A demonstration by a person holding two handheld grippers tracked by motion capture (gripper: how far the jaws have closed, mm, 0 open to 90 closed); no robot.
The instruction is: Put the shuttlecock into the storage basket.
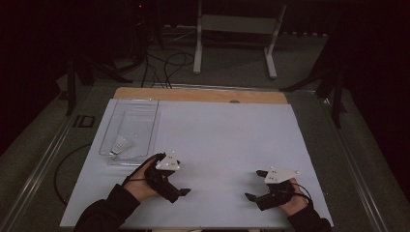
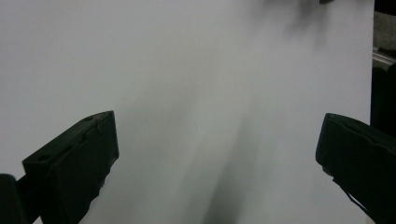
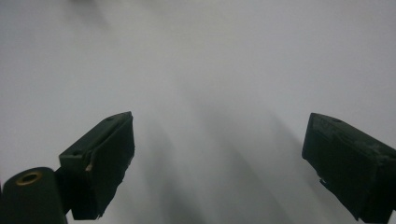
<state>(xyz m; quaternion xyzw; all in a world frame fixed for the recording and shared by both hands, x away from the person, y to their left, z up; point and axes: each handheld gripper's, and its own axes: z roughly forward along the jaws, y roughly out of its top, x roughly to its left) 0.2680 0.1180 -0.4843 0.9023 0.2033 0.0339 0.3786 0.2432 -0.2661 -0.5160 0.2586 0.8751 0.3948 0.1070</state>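
**Both grippers held open and empty low over the bench, shuttlecock waiting in the tray**

Forearms in dark sleeves are seen entering from the bottom edge of the high view. The left gripper [image 1: 180,195] is held low over the white sheet covering the bench [image 1: 227,140], jaws spread wide with nothing between them. The right gripper [image 1: 256,186] is held likewise at the near right, jaws wide apart and empty. In both gripper views, black jaws are seen far apart over bare white sheet.

A clear plastic tray [image 1: 150,126] lies at the far left of the sheet. A white shuttlecock [image 1: 120,145] rests inside it, at its near end, just beyond the left gripper.

No grasp has been made; the work is judged to be at its opening step. The next move would likely call for the left gripper to be carried forward over the tray's near wall, lowered around the shuttlecock, and closed gently, since the feathers look easily crushed.
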